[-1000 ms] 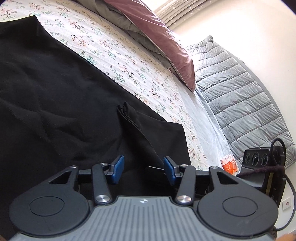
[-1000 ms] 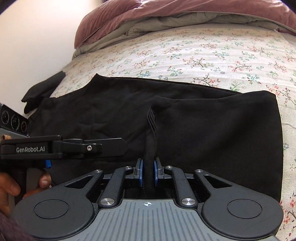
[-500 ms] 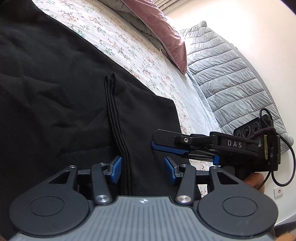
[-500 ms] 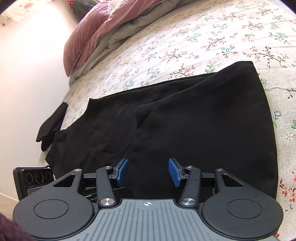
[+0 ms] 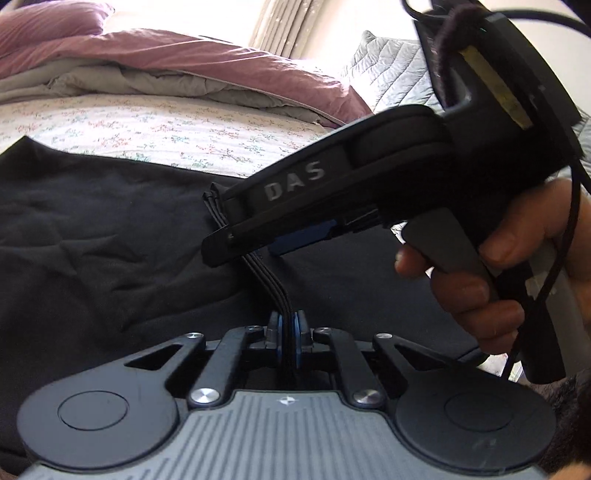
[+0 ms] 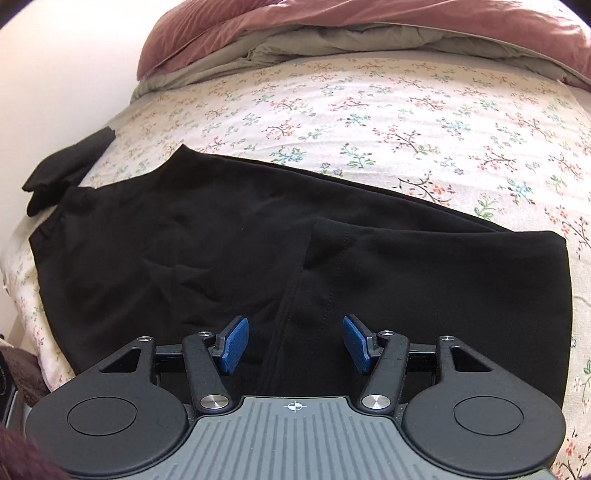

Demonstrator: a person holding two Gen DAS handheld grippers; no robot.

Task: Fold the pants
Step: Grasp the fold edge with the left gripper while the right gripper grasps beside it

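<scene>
We see a bed with a floral-print sheet [image 6: 406, 122] as the carrying surface. Black pants [image 6: 184, 251] lie spread flat across its near half, one part folded over onto the rest, a stitched seam running toward the near edge. A small dark cloth [image 6: 70, 162] sits at the left edge of the sheet, apart from the pants. A bunched mauve and grey duvet [image 6: 332, 33] lies along the far end

A bed [image 6: 424, 122] with a floral sheet. A mauve and grey duvet [image 6: 332, 33] is bunched at its far end. A grey quilted blanket [image 5: 391, 74] lies beyond.
</scene>
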